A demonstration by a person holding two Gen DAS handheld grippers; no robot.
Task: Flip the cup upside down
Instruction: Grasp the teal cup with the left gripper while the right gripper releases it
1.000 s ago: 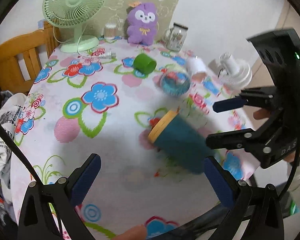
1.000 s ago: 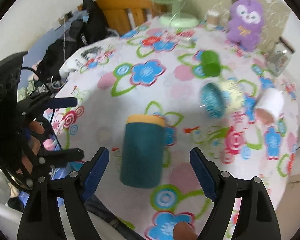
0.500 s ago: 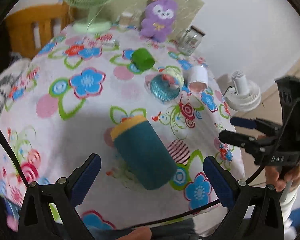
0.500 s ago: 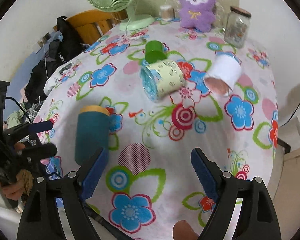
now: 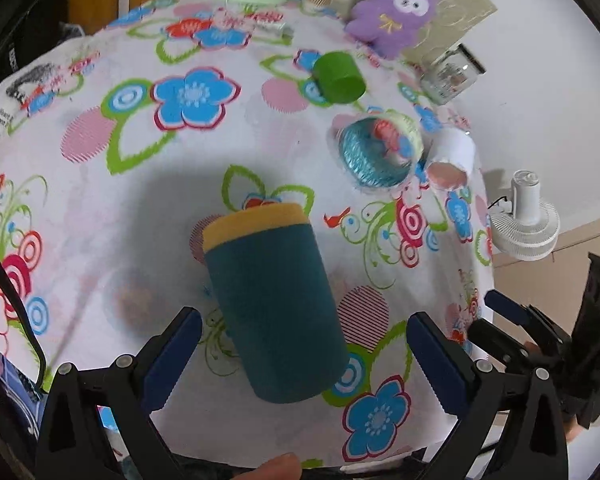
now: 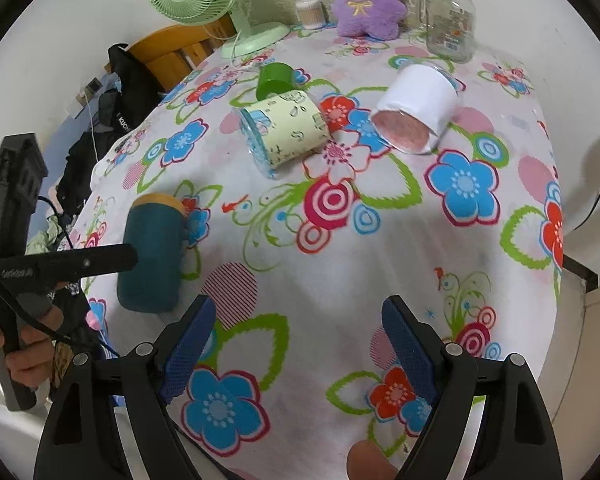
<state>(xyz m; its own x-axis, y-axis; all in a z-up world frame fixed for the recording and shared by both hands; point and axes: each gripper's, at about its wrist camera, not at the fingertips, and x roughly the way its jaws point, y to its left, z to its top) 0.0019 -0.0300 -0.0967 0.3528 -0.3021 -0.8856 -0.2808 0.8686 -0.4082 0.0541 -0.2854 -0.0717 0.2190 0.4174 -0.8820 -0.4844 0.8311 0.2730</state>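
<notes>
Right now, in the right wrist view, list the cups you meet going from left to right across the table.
Teal cup → green cup → pale patterned cup → white cup.

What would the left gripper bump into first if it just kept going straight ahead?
Most likely the teal cup with the yellow rim. It stands right ahead of the open left gripper, between its fingers and not yet touched. How far off it is can't be judged.

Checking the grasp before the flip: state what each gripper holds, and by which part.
Nothing is held. The left gripper is open around the teal cup without touching; the right gripper is open over bare tablecloth.
</notes>
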